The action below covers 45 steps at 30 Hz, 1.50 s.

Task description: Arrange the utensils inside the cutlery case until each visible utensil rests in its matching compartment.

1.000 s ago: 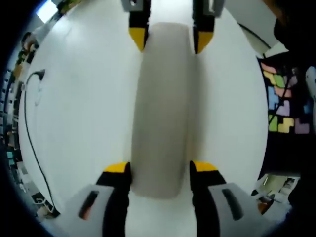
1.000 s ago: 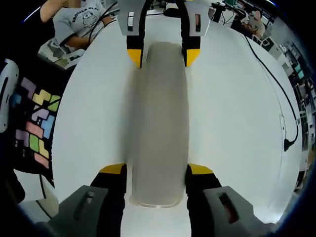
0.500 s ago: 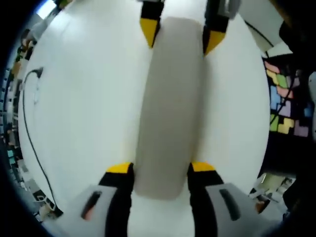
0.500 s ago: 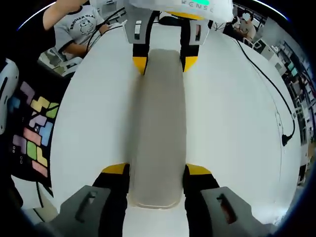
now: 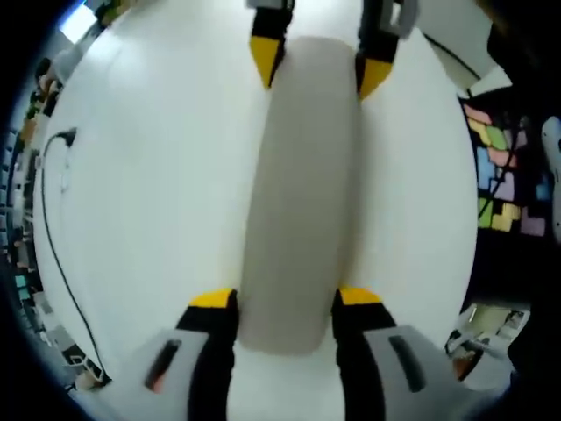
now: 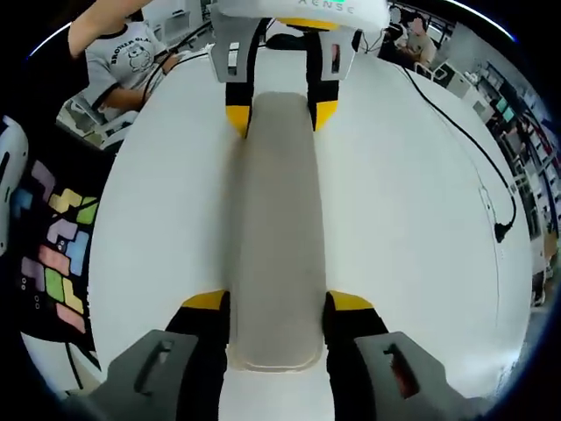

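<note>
Jaws of our left gripper stand either side of one end of the long grey cutlery case, yellow tips flush against its two long sides, clamped on it as far as we can see. Far end of the case in the left gripper view sits between the yellow tips of the right gripper, which comes in from the top of that view.

Right gripper view, same layout mirrored: right gripper jaws bracket the near end of the cutlery case, tips touching both sides, gripping it. Left gripper pinches the opposite end at the top of that view.

Case is closed, rounded at the ends, running straight ahead of both sets of jaws; we can't tell whether it rests on or is raised off the white desk. No view inside it, contents can't be told.

Further out from the left jaws: a black cable off to the left, a dark mat with coloured blocks to the right. From the right jaws: the same mat to the left, a black cable to the right, a person in a grey shirt beyond the desk's far left edge.
</note>
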Each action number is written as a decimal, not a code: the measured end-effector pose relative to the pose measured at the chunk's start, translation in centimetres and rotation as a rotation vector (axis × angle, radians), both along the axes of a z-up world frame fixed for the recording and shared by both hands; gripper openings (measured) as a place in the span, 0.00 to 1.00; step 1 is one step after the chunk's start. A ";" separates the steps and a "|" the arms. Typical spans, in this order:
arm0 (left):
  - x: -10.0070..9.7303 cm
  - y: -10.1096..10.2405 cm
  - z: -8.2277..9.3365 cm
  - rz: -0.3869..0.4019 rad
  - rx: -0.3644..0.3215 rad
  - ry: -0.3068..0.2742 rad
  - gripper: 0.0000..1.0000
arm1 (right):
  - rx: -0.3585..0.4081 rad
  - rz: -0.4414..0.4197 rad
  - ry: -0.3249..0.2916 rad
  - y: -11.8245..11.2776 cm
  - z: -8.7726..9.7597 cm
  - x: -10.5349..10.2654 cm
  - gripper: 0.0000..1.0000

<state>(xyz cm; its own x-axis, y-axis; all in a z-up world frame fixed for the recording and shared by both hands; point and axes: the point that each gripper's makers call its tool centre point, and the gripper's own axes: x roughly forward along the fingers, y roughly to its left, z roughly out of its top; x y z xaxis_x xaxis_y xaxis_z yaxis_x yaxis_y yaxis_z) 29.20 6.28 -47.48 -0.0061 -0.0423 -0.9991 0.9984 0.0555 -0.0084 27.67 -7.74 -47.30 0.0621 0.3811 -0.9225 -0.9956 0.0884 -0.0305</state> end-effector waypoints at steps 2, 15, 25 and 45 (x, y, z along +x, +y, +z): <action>0.0 0.0 0.0 -0.014 -0.011 0.001 0.45 | 0.023 0.012 0.002 0.0 0.0 0.0 0.44; -0.3 -0.7 0.3 -0.033 -0.099 0.008 0.44 | 0.041 0.000 0.032 -0.5 0.5 -0.3 0.44; 1.0 -3.7 0.8 -0.051 -0.152 -0.016 0.44 | -0.010 -0.030 -0.022 -3.2 1.7 0.9 0.43; 6.2 -5.9 0.6 -0.036 -0.142 -0.060 0.44 | -0.059 -0.019 -0.019 -5.8 1.2 6.3 0.44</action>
<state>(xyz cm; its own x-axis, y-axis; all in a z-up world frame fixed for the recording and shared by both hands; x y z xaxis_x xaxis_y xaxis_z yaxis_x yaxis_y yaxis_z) 35.37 0.42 -46.90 0.0496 -0.1842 -0.9816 0.9987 0.0226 0.0462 33.93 -13.50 -46.06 0.0862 0.3246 -0.9419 -0.9930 0.1046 -0.0548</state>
